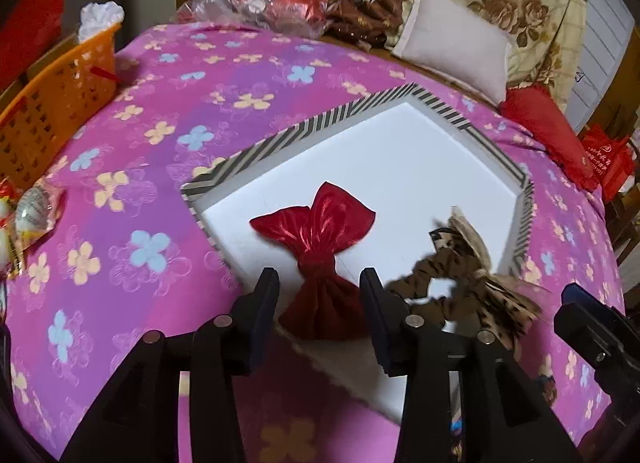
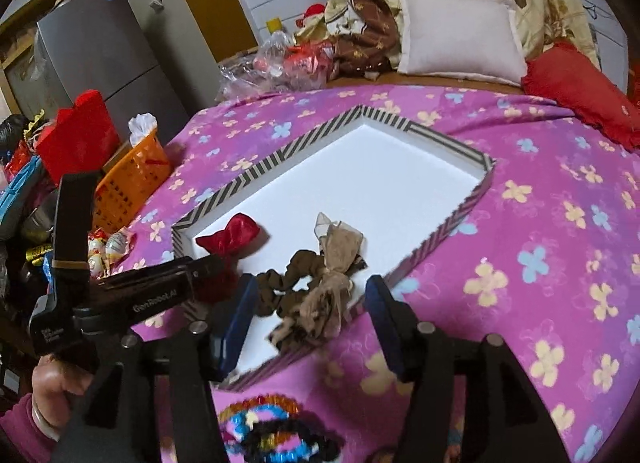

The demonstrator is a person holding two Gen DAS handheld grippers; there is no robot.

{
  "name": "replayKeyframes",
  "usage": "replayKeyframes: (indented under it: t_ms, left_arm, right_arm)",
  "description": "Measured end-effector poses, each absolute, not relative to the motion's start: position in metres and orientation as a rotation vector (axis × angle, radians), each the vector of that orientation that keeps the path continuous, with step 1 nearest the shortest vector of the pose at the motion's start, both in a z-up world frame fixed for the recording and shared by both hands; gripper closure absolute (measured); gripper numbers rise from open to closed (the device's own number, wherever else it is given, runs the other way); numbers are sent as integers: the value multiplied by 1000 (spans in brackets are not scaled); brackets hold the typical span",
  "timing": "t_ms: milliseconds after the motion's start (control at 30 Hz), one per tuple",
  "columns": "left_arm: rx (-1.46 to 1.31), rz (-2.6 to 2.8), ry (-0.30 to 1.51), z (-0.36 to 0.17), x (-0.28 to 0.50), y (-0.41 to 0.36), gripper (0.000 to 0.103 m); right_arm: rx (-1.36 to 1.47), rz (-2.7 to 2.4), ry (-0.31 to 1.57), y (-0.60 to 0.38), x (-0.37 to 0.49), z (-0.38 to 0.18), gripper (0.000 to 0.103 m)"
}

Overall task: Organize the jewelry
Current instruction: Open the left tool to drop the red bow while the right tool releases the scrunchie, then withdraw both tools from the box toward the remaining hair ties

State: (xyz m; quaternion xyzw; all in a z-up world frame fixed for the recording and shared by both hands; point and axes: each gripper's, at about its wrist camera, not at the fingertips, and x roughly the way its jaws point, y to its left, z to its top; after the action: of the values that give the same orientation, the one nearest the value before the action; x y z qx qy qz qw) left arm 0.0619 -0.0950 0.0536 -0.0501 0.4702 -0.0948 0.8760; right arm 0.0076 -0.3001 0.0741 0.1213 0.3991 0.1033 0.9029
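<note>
Leopard scrunchie [image 1: 460, 283] motion-blurred

Red satin bow [image 1: 320, 239], leopard-print scrunchie [image 1: 460, 287] – perhaps brown, striped white tray [image 1: 280, 139], pink flowered bedspread [image 1: 160, 111]

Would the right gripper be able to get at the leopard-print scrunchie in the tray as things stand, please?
Probably yes. The right gripper stands open just above the leopard-print scrunchie, which lies uncovered in the striped tray. The red bow and the left gripper sit off to one side, apparently clear.
</note>
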Motion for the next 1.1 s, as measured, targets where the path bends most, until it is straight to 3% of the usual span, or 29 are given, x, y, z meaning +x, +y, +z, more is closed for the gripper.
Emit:
replayKeyframes:
  t_ms: [633, 1100]
  left_arm:
    - [1, -218, 880, 94, -60, -110, 80]
    - [43, -238, 867, 90, -113, -123, 80]
  right_arm:
    - [192, 108, 797, -330, -101, 84, 30]
    - [193, 47, 808, -362, -157, 74, 29]
